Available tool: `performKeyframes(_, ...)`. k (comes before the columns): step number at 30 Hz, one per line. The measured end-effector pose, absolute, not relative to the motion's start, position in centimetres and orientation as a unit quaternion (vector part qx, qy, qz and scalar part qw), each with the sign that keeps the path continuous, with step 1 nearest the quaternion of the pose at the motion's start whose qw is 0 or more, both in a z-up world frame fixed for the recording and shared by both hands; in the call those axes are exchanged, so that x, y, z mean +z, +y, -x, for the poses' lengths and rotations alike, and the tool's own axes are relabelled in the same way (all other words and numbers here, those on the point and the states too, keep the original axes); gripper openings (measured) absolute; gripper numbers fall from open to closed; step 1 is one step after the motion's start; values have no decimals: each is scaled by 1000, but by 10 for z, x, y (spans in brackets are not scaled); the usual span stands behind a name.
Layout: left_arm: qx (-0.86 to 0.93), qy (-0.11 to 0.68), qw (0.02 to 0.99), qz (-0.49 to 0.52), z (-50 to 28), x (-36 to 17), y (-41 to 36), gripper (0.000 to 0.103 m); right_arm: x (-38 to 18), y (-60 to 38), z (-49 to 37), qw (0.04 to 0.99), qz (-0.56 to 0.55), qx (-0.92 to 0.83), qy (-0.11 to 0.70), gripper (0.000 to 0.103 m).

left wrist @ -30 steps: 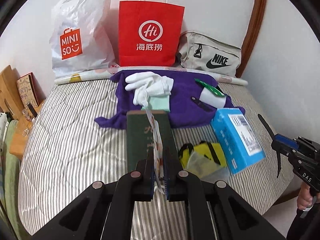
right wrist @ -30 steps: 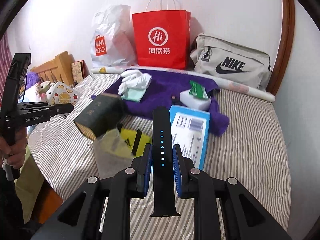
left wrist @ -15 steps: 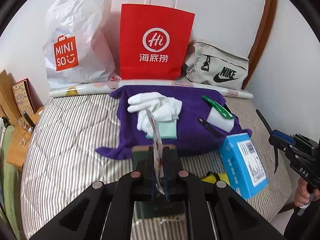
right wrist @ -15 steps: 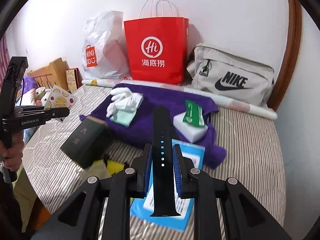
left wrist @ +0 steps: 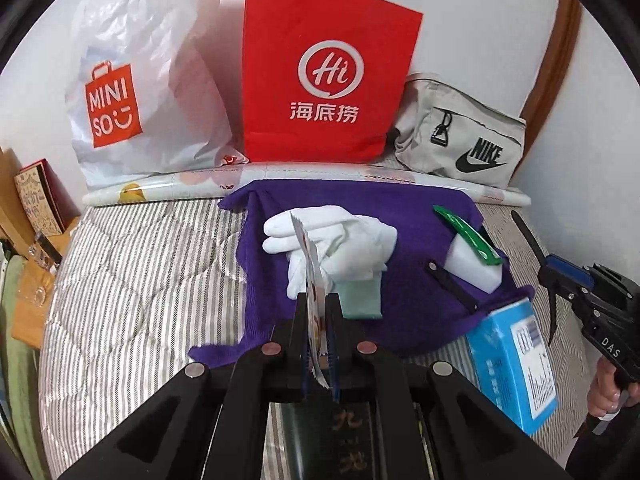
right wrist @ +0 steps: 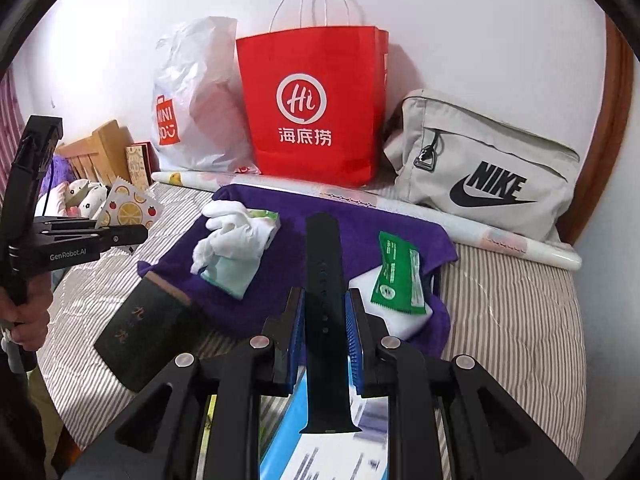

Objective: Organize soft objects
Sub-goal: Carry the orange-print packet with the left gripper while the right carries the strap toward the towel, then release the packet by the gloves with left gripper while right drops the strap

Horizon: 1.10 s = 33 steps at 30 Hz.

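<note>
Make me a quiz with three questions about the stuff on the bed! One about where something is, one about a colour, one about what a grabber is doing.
1. Where do the white gloves lie?
A) on the purple towel
B) inside the red bag
C) on the blue box

2. What colour is the packet on the sponge?
A) yellow
B) green
C) pink

3. What is the right tool doing?
A) hanging open and empty
B) gripping a black strap
C) gripping a glove

Answers: 1 A, the gloves rest on the towel. 2 B, the wrapper is green. 3 B, the strap sits clamped between its pads.
</note>
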<state>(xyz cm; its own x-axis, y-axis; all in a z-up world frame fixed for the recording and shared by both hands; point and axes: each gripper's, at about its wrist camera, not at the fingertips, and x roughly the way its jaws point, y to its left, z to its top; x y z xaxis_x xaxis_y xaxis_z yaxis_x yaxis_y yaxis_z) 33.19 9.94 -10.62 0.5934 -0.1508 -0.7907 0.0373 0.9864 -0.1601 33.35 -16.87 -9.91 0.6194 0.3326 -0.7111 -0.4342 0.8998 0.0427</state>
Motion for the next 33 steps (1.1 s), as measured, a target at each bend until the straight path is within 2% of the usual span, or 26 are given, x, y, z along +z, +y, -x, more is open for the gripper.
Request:
performKeyframes(18, -38, 497, 864, 72, -386, -150, 114, 8, -137, -157, -408, 879, 60, 213, 422, 20)
performKeyframes(33, -43, 516, 854, 54, -401, -168, 108, 10, -166, -151, -427, 860, 76, 206, 460, 20)
